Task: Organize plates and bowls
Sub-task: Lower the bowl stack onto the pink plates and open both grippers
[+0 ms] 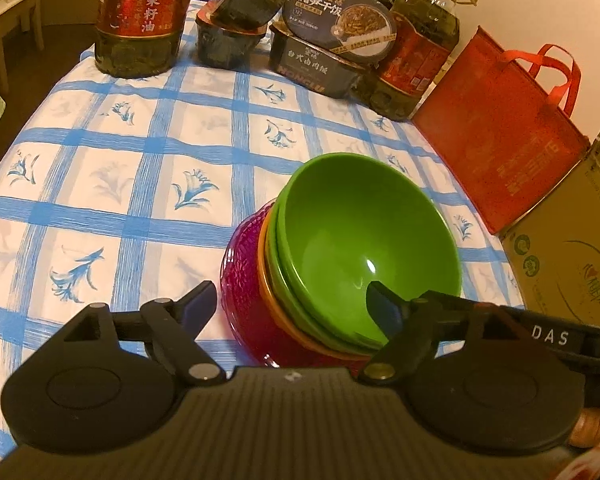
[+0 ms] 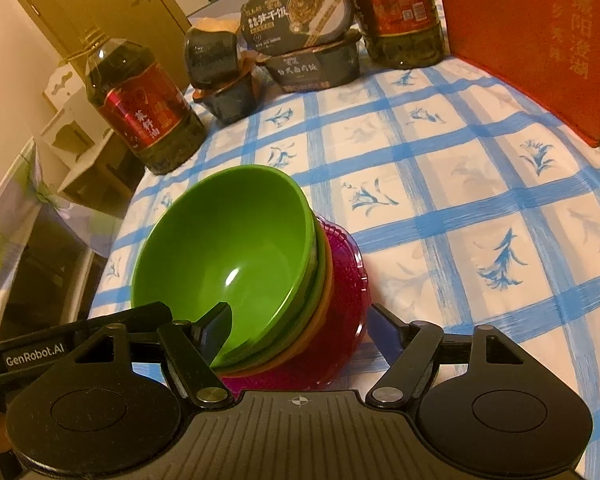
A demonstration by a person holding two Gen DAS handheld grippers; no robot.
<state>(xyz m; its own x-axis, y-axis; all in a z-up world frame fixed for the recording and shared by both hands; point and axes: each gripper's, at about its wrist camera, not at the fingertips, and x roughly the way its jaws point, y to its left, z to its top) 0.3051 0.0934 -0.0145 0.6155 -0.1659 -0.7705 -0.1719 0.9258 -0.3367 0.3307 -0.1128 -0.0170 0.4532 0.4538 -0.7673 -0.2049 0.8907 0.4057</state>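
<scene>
Left wrist view: blue-checked floral tablecloth [image 1: 148, 160] under stacked bowls [image 1: 340, 248], both tongs [image 1: 288, 304] [image 2: 300, 324] spread wide astride them.

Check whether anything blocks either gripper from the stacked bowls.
Nothing visible does. The left gripper and right gripper are both open and already straddle the stack: each has one finger inside the top green bowl and the other outside the magenta glass bowl. The oil bottles and meal boxes sit far behind.

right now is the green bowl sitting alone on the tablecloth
No, the top green bowl is nested in a stack, with another green bowl, an orange bowl and a magenta glass dish beneath it.
</scene>
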